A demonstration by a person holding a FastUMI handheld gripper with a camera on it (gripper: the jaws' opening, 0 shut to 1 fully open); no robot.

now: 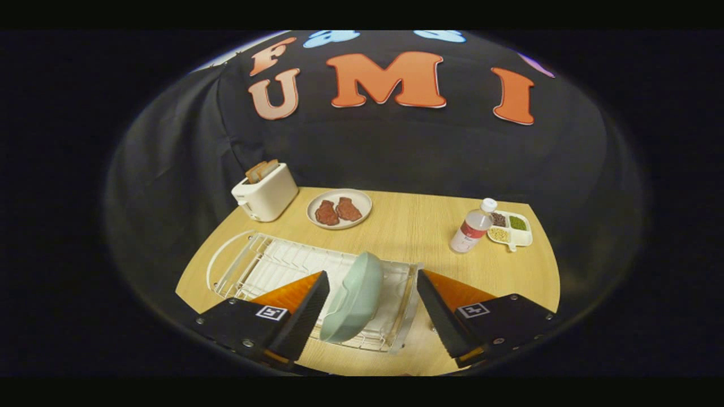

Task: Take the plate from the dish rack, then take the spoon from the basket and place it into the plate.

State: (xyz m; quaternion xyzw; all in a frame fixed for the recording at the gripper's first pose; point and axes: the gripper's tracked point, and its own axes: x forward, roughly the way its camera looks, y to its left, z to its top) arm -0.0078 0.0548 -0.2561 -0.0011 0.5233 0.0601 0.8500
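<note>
From my remote station I read this scene left to right across the wooden desk (407,226).

At ten o'clock from the plate stands a white toaster (264,192) with slices of toast (261,170) rising from its slots. Just to its right, at twelve o'clock from the plate, lies a round dish (339,208) carrying two reddish-brown pieces of meat (337,211).

Nearer to me, the white wire dish rack (266,265) spans the desk from nine o'clock of the plate to just beyond it, its right end rail standing beside the right finger. The pale green plate (354,298), the task's thing, stands on edge in the right part of this rack, leaning slightly to the right.

My gripper (373,302) hangs over the near edge of the rack. Its jaws are spread wide. The plate stands between them: the left finger (302,319) is just beside the plate's left rim, though I cannot tell whether it touches, and the right finger (438,316) is clearly apart from the plate.

At two o'clock from the plate, well apart from it, stands a clear bottle (471,228) with a white cap and a red label. Just to its right lies a white divided tray (512,229) holding dark, green and yellowish contents in separate compartments.
</note>
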